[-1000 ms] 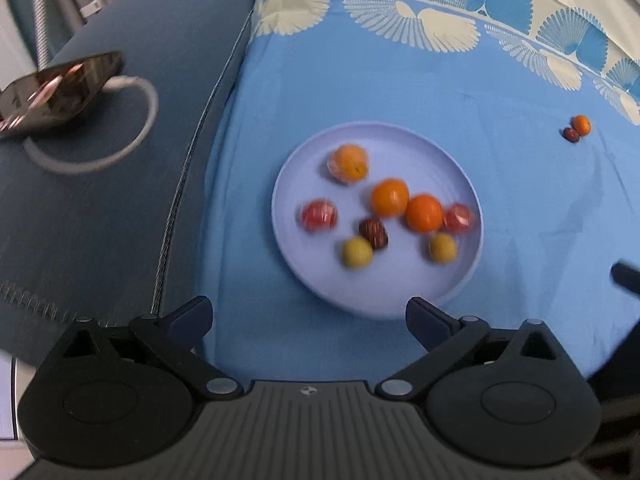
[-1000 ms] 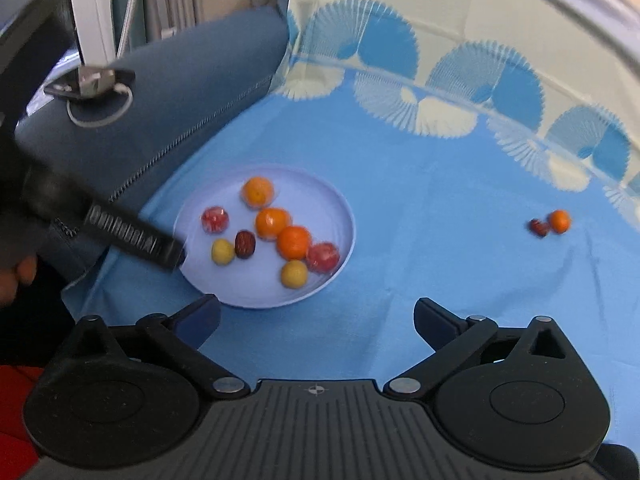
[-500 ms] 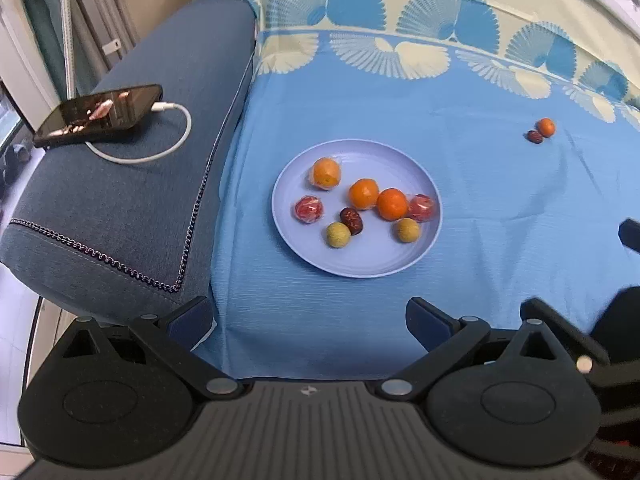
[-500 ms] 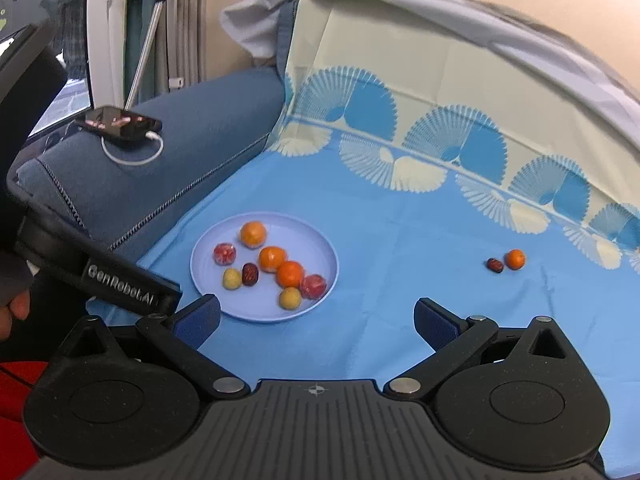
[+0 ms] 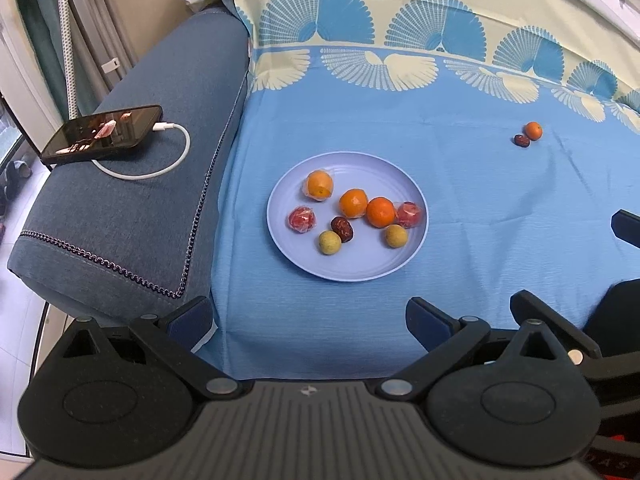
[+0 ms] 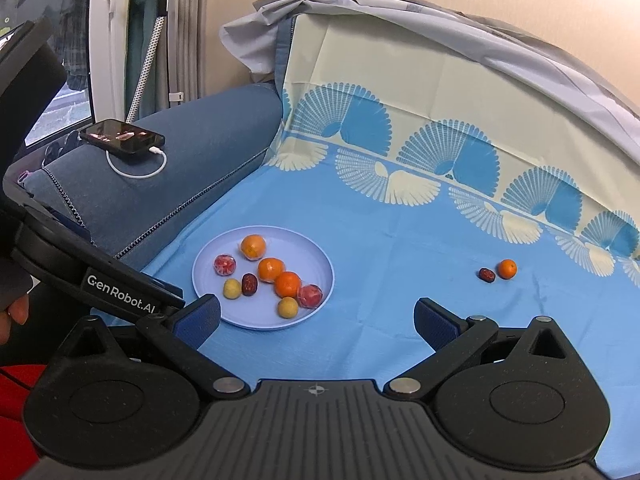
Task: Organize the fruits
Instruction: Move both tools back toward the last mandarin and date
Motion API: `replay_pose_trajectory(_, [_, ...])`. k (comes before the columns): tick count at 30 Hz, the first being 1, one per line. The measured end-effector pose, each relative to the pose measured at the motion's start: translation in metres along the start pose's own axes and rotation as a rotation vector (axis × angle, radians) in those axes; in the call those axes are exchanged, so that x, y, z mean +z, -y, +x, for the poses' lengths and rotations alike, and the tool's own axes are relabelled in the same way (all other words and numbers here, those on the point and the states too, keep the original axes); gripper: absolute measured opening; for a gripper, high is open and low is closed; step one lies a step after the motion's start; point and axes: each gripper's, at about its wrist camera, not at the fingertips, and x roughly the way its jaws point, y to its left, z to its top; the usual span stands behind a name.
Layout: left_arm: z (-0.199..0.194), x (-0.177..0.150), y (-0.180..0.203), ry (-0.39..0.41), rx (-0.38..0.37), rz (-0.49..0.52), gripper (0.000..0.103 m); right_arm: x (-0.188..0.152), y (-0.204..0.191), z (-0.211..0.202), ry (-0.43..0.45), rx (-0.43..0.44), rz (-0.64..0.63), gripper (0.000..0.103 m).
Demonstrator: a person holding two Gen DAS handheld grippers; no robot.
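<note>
A pale lilac plate (image 5: 352,268) (image 6: 308,248) rests on the blue cloth and holds several small fruits: oranges (image 5: 380,212) (image 6: 287,284), wrapped red ones (image 5: 302,219), yellowish ones (image 5: 329,242) and a dark red date (image 5: 342,229) (image 6: 249,283). Off to the right, a small orange (image 5: 533,131) (image 6: 507,269) and another date (image 5: 521,141) (image 6: 487,275) lie touching on the cloth. My left gripper (image 5: 310,318) hangs open and empty in front of the plate. My right gripper (image 6: 318,318) is open and empty too, near the cloth's front edge.
A blue sofa arm (image 5: 132,208) on the left carries a phone (image 5: 102,134) (image 6: 122,136) with a white charging cable (image 5: 148,170). The fan-patterned cloth (image 5: 500,208) runs up the backrest. A hand (image 6: 16,312) holds the left gripper at the right wrist view's left edge.
Both grippers have pulled back and up from the plate, so the fruits look smaller and more of the sofa shows. Both stay open; no fruit has moved.
</note>
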Motion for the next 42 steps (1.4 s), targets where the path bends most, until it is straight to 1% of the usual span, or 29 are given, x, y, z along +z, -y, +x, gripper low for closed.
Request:
replay_pose_trajectory(15, [0.007, 0.005, 0.004, -0.025, 0.01, 0.016, 0.103, -0.001, 0.006, 0.009, -0.021, 0.011, 0.03, 0.102])
replay_pose_trajectory(21, [0.016, 0.007, 0.007, -0.053, 0.004, 0.015, 0.103, -0.005, 0.012, 0.018, -0.035, 0.017, 0.058, 0.102])
replay_pose_trajectory(23, [0.021, 0.01, 0.006, -0.07, -0.004, 0.002, 0.103, -0.006, 0.017, 0.022, -0.031, 0.006, 0.073, 0.102])
replay_pose_trajectory(26, [0.027, 0.014, 0.01, -0.084, 0.002, 0.015, 0.103, -0.008, 0.033, 0.028, -0.012, -0.04, 0.128, 0.102])
replay_pose_trajectory(29, [0.036, 0.022, 0.019, -0.094, 0.018, 0.045, 0.103, -0.014, 0.06, 0.039, -0.009, -0.118, 0.197, 0.102])
replay_pose_trajectory(31, [0.044, 0.029, 0.027, -0.105, 0.014, 0.055, 0.103, -0.02, 0.084, 0.049, -0.019, -0.175, 0.249, 0.102])
replay_pose_trajectory(34, [0.059, 0.045, 0.047, -0.124, -0.023, 0.074, 0.103, -0.032, 0.129, 0.067, -0.032, -0.284, 0.321, 0.102])
replay_pose_trajectory(36, [0.072, 0.059, 0.064, -0.142, -0.048, 0.089, 0.103, -0.042, 0.161, 0.085, -0.032, -0.347, 0.348, 0.102])
replay_pose_trajectory(38, [0.086, 0.076, 0.081, -0.161, -0.07, 0.091, 0.103, -0.05, 0.196, 0.111, -0.014, -0.398, 0.327, 0.102])
replay_pose_trajectory(40, [0.099, 0.091, 0.097, -0.179, -0.081, 0.088, 0.103, -0.056, 0.231, 0.147, -0.037, -0.449, 0.29, 0.102])
replay_pose_trajectory(42, [0.115, 0.106, 0.113, -0.194, -0.077, 0.093, 0.103, -0.059, 0.267, 0.184, -0.051, -0.474, 0.297, 0.102])
